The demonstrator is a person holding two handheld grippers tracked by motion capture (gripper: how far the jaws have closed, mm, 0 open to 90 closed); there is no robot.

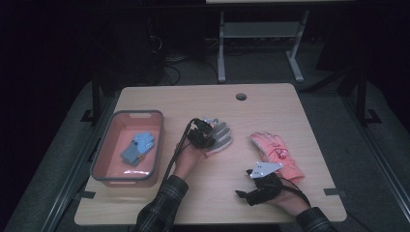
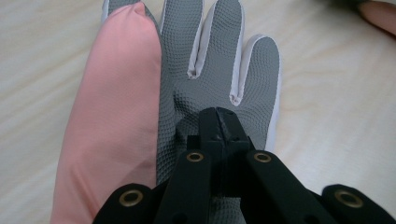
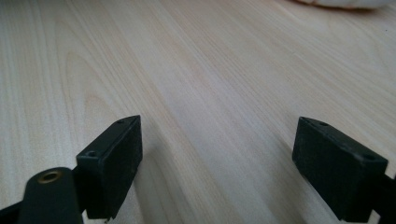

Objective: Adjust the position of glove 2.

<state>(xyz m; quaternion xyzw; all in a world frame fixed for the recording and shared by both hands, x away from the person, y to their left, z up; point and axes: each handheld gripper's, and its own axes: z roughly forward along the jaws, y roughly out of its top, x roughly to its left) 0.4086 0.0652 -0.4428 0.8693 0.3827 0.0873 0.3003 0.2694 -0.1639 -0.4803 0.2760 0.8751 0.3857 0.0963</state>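
Three gloves are in sight. The grey glove (image 1: 221,137) lies near the middle of the table (image 1: 203,99), palm side up, fingers pointing far and a little right. The left gripper (image 1: 207,137) has its jaws pressed together on this glove's palm, just below the finger roots; in the left gripper view the black tips meet on the textured grey glove (image 2: 210,65), with a fold of pink cloth (image 2: 116,121) lying along its left side.

A pink glove (image 1: 278,153) lies flat on the table to the right, well apart from the grey one. A blue glove (image 1: 138,147) sits inside the one bin (image 1: 109,140), a salmon tray with a grey rim at the left of the table.

The right gripper (image 1: 245,195) rests low over bare wood at the near right, just beside the near end of the pink glove. Its two jaws stand wide apart in the right gripper view, nothing between them but the table (image 3: 210,93).
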